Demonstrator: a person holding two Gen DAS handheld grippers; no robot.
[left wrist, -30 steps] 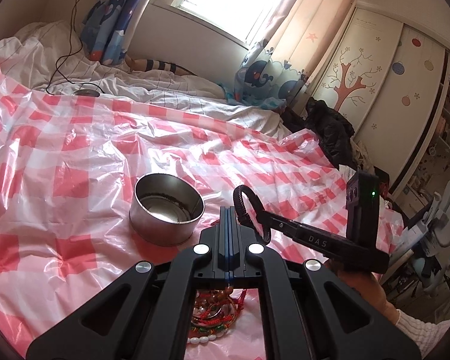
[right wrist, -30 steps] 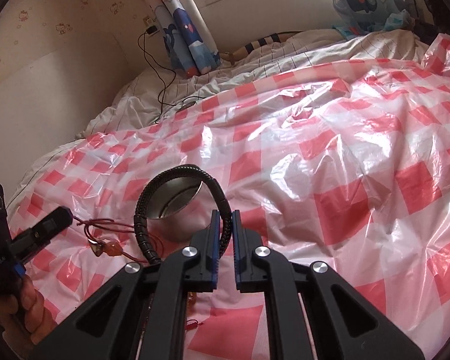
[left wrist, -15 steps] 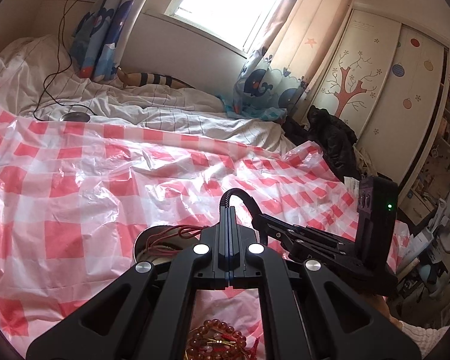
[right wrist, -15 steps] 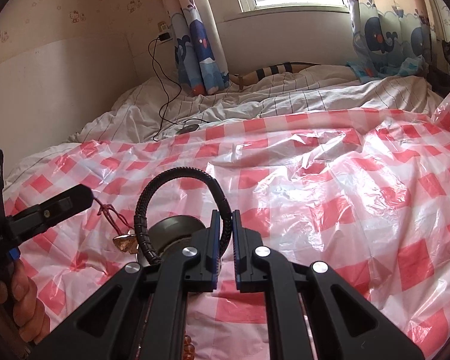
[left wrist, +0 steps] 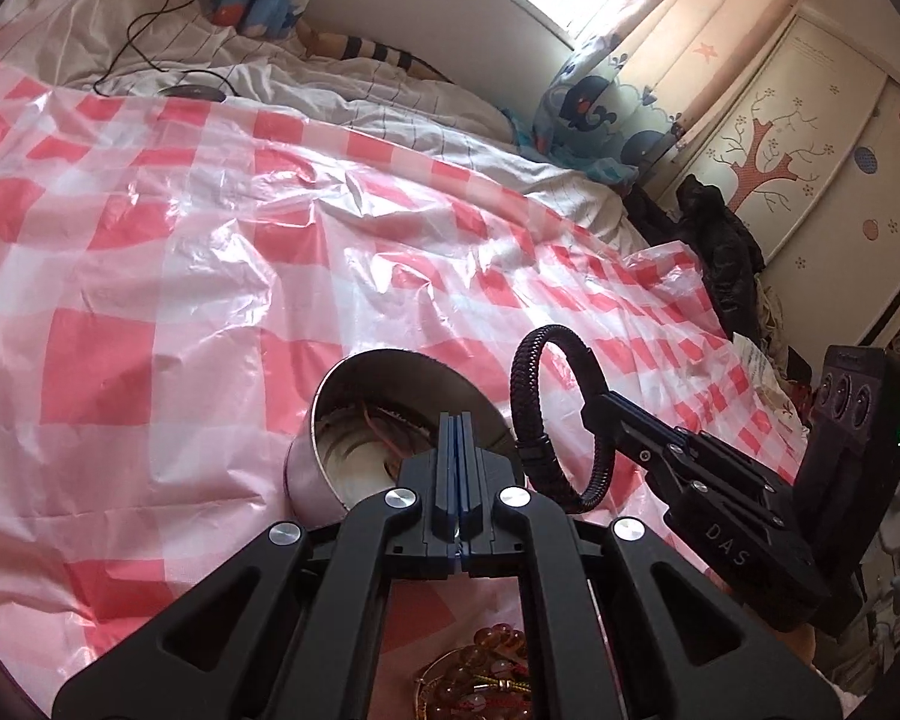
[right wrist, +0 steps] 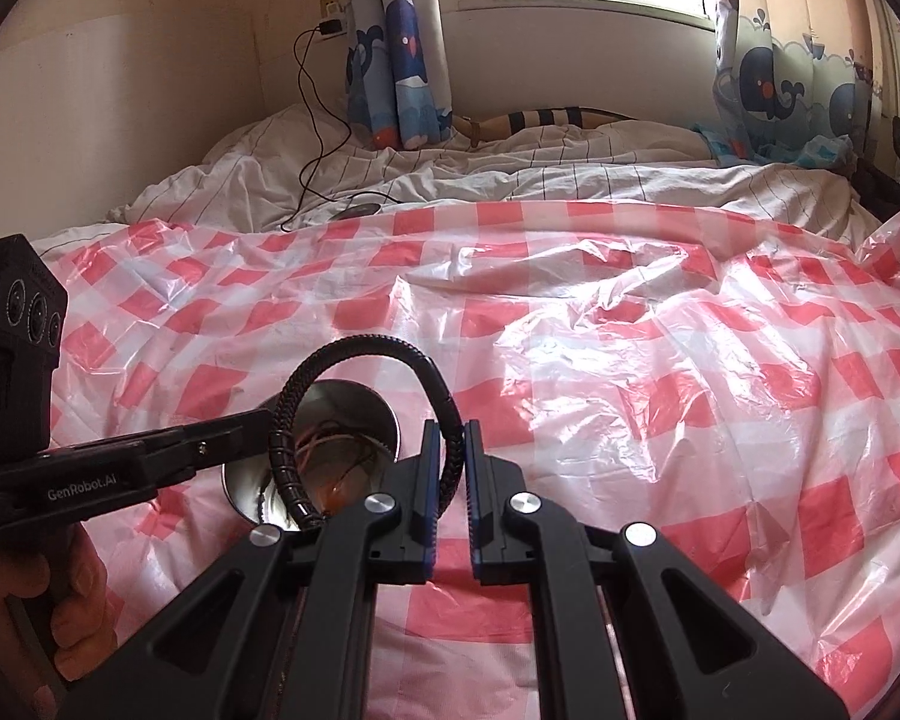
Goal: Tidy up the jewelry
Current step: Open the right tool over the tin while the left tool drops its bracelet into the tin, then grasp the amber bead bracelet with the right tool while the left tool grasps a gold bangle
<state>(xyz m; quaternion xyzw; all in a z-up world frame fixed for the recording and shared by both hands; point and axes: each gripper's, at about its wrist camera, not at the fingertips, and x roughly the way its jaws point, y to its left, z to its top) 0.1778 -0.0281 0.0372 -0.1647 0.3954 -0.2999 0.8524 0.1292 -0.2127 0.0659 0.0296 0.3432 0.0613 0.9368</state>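
Right tool grips the braided bracelet over the tin's rim; left tool clenched empty.

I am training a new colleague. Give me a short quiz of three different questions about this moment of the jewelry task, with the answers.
1. True or false: the right gripper holds the black bracelet.
2. Multiple choice. What lies in the tin? A: red cord jewelry B: a watch C: nothing
3. Fill in: the left gripper is ____, with nothing between its fingers.

Key
1. True: the braided band passes between its fingers, above the tin.
2. A: thin red cords show inside.
3. Shut.
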